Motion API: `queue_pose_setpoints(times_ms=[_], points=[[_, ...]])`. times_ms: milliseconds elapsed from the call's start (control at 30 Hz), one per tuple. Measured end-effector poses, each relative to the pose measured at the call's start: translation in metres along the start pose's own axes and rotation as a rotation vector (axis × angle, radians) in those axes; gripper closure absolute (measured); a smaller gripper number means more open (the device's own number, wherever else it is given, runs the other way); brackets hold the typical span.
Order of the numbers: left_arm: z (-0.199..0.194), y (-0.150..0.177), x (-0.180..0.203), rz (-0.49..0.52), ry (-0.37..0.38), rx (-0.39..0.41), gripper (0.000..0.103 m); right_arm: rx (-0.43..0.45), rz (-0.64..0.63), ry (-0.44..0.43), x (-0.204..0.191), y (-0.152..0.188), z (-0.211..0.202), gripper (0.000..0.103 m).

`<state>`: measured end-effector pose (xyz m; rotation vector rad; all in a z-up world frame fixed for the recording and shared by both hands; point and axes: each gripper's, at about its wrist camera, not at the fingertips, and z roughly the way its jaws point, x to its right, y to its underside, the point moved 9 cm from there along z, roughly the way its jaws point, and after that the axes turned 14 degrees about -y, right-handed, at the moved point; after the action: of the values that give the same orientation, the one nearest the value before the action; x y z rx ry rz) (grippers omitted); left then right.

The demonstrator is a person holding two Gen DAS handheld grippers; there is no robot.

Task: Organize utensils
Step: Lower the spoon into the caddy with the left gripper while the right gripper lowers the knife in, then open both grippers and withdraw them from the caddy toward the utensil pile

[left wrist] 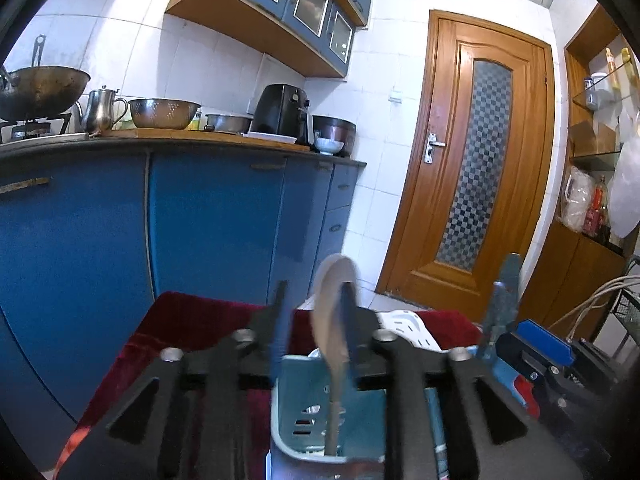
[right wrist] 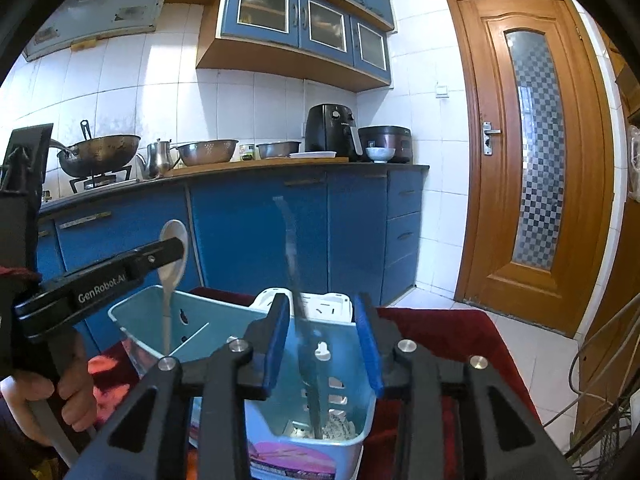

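Two holders (right wrist: 312, 420) we see, one spoon (left wrist: 334, 312) and one knife (right wrist: 296, 280) standing inside; both grippers' (left wrist: 316, 320) (right wrist: 326, 332) jaws apart, pads clear.

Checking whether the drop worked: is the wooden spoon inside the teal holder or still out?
In. The wooden spoon stands handle-down inside the teal holder, bowl sticking up between the left tongs' parted pads.

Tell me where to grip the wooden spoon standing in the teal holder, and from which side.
Grip the wooden spoon on its thin handle just below the bowl, coming from above with a finger either side. It stands nearly upright, bowl up, its lower end down inside the teal holder, whose walls block any lower approach. The left gripper already straddles it.
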<state>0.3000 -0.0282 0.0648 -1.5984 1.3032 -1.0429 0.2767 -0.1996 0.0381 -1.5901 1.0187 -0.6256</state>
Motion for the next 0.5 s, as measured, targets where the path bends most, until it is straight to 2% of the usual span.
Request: queue_pose_setpoints(times_ms=[200,500], points=[[-0.011,0.007,-0.001,0.036,-0.007,-0.019,0.068,-0.021,0.036,-0.004,-0.005,0.001,-0.008,0.057],[-0.038,0.014,-0.004,0.068,-0.012,-0.038,0.067,-0.079,0.092,0.020,-0.011,0.006,-0.027,0.055]])
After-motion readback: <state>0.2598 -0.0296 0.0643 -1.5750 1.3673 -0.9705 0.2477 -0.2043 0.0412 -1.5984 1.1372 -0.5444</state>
